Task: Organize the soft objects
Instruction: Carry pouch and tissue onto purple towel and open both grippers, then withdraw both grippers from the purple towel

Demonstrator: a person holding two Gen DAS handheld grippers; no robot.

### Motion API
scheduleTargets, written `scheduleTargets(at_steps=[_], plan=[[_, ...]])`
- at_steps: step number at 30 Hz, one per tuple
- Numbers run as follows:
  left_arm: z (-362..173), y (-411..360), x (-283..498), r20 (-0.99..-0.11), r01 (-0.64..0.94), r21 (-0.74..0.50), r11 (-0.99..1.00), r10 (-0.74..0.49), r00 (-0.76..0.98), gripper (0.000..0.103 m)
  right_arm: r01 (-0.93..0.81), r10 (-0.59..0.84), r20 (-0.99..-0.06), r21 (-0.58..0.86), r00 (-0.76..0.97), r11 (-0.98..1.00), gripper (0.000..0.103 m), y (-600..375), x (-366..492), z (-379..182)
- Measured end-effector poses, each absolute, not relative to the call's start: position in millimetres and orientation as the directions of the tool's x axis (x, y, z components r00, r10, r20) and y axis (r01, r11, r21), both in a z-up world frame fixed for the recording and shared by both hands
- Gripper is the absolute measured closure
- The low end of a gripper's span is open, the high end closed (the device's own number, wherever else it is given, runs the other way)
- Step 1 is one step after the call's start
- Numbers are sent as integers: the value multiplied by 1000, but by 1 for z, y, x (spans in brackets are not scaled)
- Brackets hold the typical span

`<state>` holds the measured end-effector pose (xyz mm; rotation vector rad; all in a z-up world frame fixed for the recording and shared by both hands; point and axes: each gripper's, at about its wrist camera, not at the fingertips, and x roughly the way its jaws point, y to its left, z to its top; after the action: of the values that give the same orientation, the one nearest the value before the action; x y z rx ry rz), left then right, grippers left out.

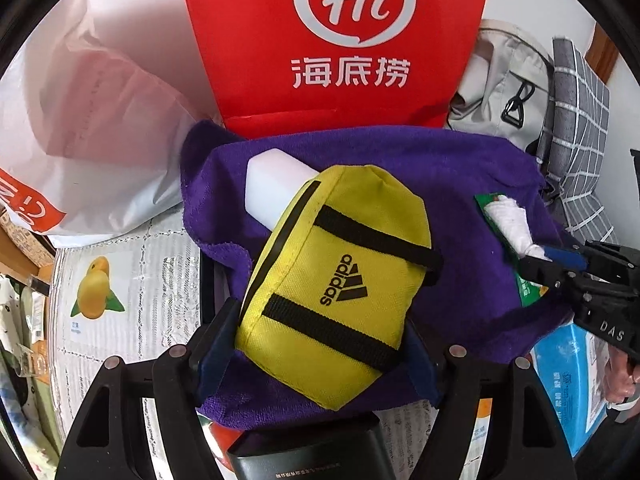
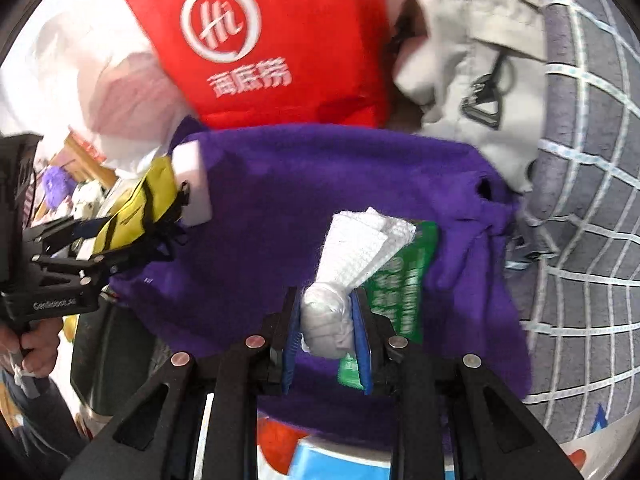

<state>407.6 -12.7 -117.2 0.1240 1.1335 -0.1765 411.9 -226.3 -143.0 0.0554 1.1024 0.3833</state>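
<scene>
A yellow pouch [image 1: 336, 280] with black straps is clamped between the blue pads of my left gripper [image 1: 320, 336], which is shut on its sides. The pouch hangs over a purple towel [image 1: 460, 184] and partly covers a white foam block [image 1: 276, 188]. In the right wrist view my left gripper [image 2: 92, 240] holds the same yellow pouch [image 2: 136, 208] at the left, beside the white foam block [image 2: 194, 184]. My right gripper [image 2: 326, 308] is shut on a white tissue wad [image 2: 332, 316] over the purple towel [image 2: 260, 200], with a green packet [image 2: 400, 280] just behind it. From the left wrist camera my right gripper [image 1: 556, 260] shows at the towel's right edge.
A red paper bag [image 1: 332, 40] stands behind the towel, with a white plastic bag [image 1: 92, 120] to its left. A grey backpack [image 1: 500, 80] and a grey checked cloth [image 1: 576, 120] lie at the right. A blue box [image 1: 568, 380] sits lower right on the fruit-printed table cover [image 1: 120, 280].
</scene>
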Motion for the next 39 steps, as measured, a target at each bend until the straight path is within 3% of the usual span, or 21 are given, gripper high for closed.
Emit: scheduleTargets(at_steps=[5,11,13,39], plan=[[-121,-18,410,-915,217,18,976,-72,398,26,-304,333,-864,224,377,926,76,-216,410,-145],[-117,-18,410,-913,217,26,976,-66,403,24,-307,391,-840,285,377,908,45,-215,410,-138],[-116,-17,410,-913,212,8,977,-79,400,23,-311,375,-837,261,399,914,42,-213,406,-134],[-94,-13,403,-903,236,-91,968,-180,390,17,-339,320,-814,163,484,927,41,-205,388,-106]])
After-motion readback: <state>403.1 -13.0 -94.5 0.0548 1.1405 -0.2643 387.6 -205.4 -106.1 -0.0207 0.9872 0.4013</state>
